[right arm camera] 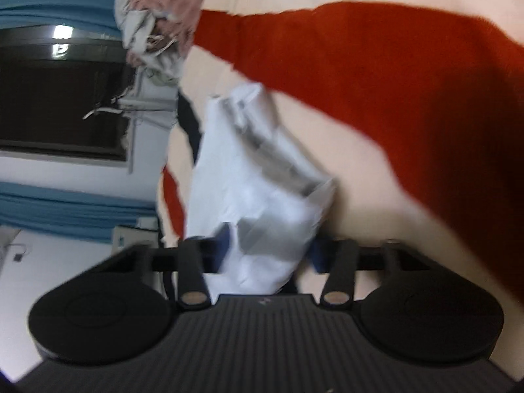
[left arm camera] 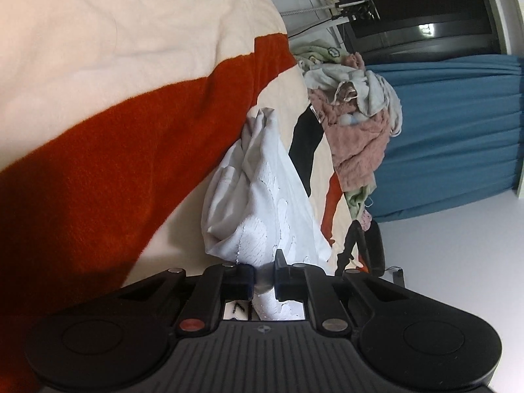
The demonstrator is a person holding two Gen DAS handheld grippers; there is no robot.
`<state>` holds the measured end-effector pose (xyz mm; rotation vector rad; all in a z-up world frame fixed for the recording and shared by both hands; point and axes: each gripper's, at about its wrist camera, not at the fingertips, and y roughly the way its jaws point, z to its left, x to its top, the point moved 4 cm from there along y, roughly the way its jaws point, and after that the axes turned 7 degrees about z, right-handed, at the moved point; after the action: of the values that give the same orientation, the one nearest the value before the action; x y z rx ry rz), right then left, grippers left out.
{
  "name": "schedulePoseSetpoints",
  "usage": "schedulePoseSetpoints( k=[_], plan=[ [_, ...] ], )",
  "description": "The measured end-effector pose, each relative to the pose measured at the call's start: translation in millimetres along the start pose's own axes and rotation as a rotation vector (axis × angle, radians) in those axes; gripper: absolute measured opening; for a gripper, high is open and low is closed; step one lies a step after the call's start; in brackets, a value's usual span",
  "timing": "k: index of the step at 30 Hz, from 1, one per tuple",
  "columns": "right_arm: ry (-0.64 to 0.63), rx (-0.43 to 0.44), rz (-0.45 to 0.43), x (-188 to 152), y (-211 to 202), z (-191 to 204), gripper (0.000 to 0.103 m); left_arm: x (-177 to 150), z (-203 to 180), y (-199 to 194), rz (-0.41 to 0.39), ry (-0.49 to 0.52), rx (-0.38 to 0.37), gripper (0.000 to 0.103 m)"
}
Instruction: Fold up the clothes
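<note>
A white garment (left arm camera: pixel 262 196) with a cracked white print hangs bunched over a cream, orange and black blanket (left arm camera: pixel 114 114). My left gripper (left arm camera: pixel 263 278) is shut on one edge of it, with cloth pinched between the pads. In the right wrist view the same white garment (right arm camera: pixel 255 190) is blurred; it runs between the fingers of my right gripper (right arm camera: pixel 268 255), whose jaws stand wide apart with the cloth filling the gap. The blanket (right arm camera: pixel 376 82) lies behind it.
A pile of pink, grey and green clothes (left arm camera: pixel 353 114) lies at the blanket's far end, also seen in the right wrist view (right arm camera: pixel 157 16). Blue curtains (left arm camera: pixel 452 131), a dark window (right arm camera: pixel 59 98) and a white wall are beyond.
</note>
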<state>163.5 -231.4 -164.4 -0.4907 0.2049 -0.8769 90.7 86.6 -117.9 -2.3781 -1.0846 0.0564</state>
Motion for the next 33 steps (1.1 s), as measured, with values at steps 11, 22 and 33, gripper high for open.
schedulePoseSetpoints(
  k=[11, 22, 33],
  plan=[
    [-0.206, 0.012, -0.128, -23, -41, 27, 0.014, -9, -25, -25, 0.0, 0.115, -0.064, 0.011],
    [-0.267, 0.142, -0.299, -28, -143, 81, 0.014, -27, -115, -49, 0.132, 0.17, -0.136, 0.011],
    [-0.201, 0.058, -0.252, 142, -149, 108, 0.014, -3, -269, 125, 0.235, 0.357, 0.025, 0.011]
  ],
)
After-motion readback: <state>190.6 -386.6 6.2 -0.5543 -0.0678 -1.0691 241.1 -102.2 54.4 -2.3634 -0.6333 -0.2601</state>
